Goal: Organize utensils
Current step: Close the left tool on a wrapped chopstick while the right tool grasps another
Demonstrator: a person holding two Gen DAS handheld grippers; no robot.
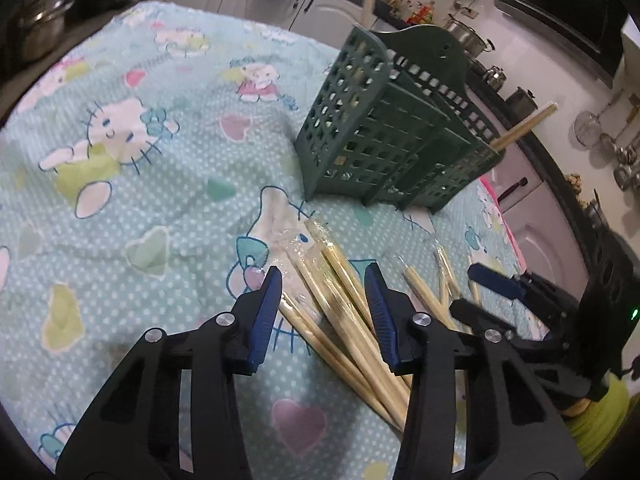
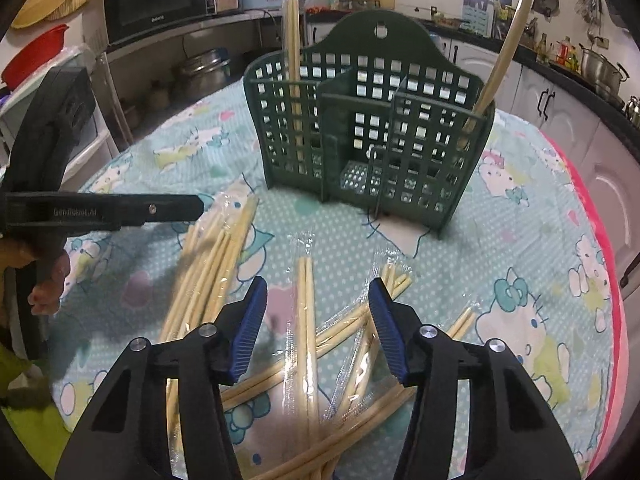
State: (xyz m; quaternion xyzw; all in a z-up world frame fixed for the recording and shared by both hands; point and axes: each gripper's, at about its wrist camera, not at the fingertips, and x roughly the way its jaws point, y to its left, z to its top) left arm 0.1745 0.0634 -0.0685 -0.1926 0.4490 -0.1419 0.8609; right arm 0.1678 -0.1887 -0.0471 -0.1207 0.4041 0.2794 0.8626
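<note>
A dark green lattice utensil holder stands on the table. It holds one wrapped chopstick pair in its left compartment and one in its right compartment. Several plastic-wrapped bamboo chopstick pairs lie loose on the cloth. My left gripper is open, its blue pads on either side of one pile. My right gripper is open above another pile, with one wrapped pair lying between the fingers. The right gripper also shows in the left wrist view, and the left gripper's finger shows in the right wrist view.
The table is covered with a teal cartoon-cat cloth with a pink edge on the right. Kitchen counters with pots, white cabinets and a microwave ring the table.
</note>
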